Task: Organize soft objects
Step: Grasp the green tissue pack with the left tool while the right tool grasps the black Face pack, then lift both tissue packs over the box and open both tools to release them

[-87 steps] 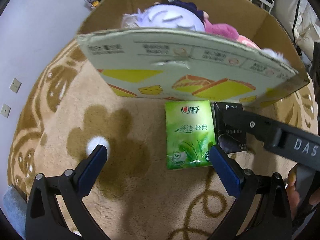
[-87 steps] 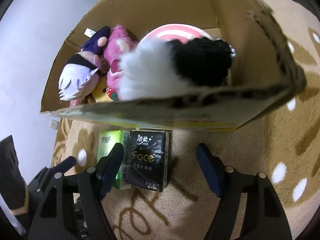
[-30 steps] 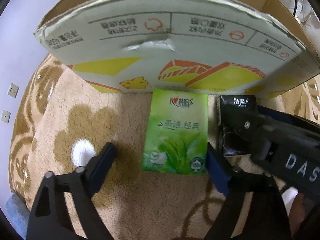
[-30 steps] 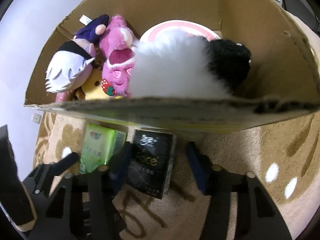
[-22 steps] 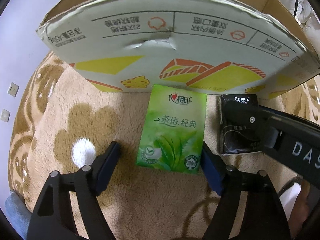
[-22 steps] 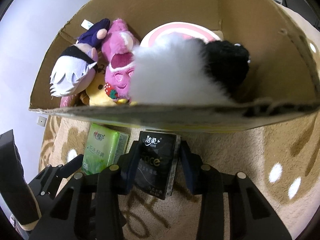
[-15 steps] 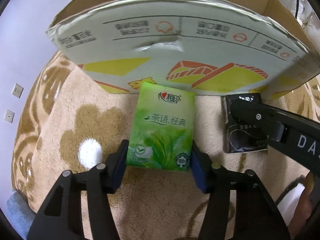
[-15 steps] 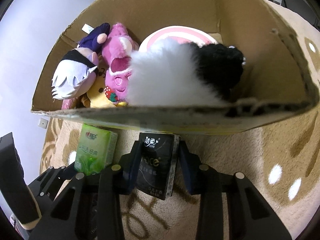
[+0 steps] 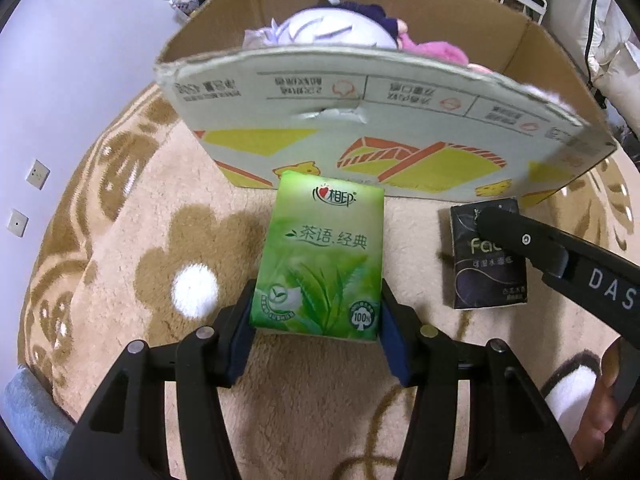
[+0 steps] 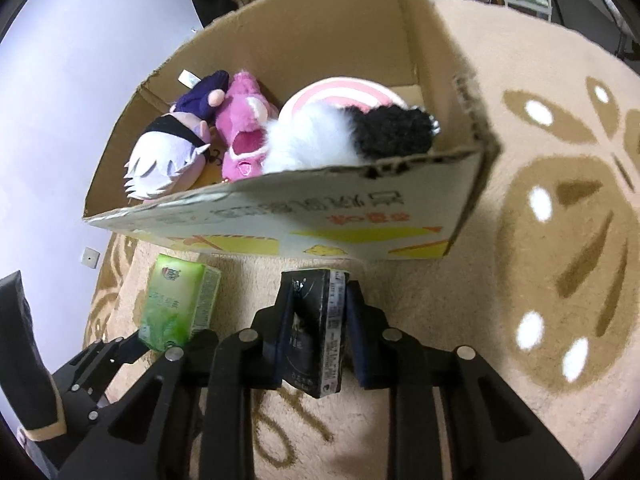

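Observation:
My left gripper (image 9: 316, 330) is shut on a green tissue pack (image 9: 320, 256), which is raised off the carpet just before the cardboard box (image 9: 360, 116). My right gripper (image 10: 314, 334) is shut on a black tissue pack (image 10: 316, 332), held on edge and squeezed between the blue pads. In the left wrist view the black tissue pack (image 9: 486, 264) shows to the right, under the right gripper's black arm (image 9: 560, 260). In the right wrist view the green tissue pack (image 10: 180, 304) shows at the left.
The open cardboard box (image 10: 280, 216) holds plush toys: a purple-and-white doll (image 10: 168, 160), a pink bear (image 10: 244, 140), a white-and-black furry toy (image 10: 344, 136). A beige patterned carpet (image 10: 540, 240) lies all around. A wall with sockets (image 9: 38, 174) stands at the left.
Both grippers closed on their packs: the left on the green one, the right on the black one, which turned onto its edge. Both packs have come up off the carpet.

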The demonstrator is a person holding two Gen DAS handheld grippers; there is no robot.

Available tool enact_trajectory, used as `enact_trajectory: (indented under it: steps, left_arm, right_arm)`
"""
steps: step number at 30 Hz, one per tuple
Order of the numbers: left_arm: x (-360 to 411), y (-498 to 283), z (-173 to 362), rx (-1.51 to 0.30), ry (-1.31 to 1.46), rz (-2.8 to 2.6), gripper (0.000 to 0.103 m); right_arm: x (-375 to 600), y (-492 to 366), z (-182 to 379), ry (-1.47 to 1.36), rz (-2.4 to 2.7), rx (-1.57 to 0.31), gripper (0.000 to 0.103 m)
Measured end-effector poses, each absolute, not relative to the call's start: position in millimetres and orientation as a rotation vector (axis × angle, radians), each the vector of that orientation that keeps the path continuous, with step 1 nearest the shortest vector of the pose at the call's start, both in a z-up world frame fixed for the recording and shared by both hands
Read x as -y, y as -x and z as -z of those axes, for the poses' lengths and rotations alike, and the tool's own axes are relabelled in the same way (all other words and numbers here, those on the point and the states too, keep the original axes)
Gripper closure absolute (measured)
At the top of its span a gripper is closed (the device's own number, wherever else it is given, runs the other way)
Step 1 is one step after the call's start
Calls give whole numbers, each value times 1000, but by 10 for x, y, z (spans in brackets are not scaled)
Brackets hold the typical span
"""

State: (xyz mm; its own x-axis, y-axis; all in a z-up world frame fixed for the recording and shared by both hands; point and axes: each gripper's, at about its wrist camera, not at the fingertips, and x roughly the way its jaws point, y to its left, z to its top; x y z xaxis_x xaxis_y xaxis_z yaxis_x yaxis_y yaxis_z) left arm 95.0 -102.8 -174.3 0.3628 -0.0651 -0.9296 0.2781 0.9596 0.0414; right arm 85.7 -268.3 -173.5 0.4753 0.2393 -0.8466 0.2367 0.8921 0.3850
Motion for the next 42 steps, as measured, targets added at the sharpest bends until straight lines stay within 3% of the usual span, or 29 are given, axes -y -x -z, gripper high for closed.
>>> enact_trajectory:
  steps: [21,42]
  left_arm:
    - [911,-542,1132,-1007,-219,228,50]
    - [848,-694,589,-819,-177,235,50]
  right_arm:
    - [2710,-140,1054,-422,58,-811,78]
    - [2734,-256,684,-374,43,-580,78]
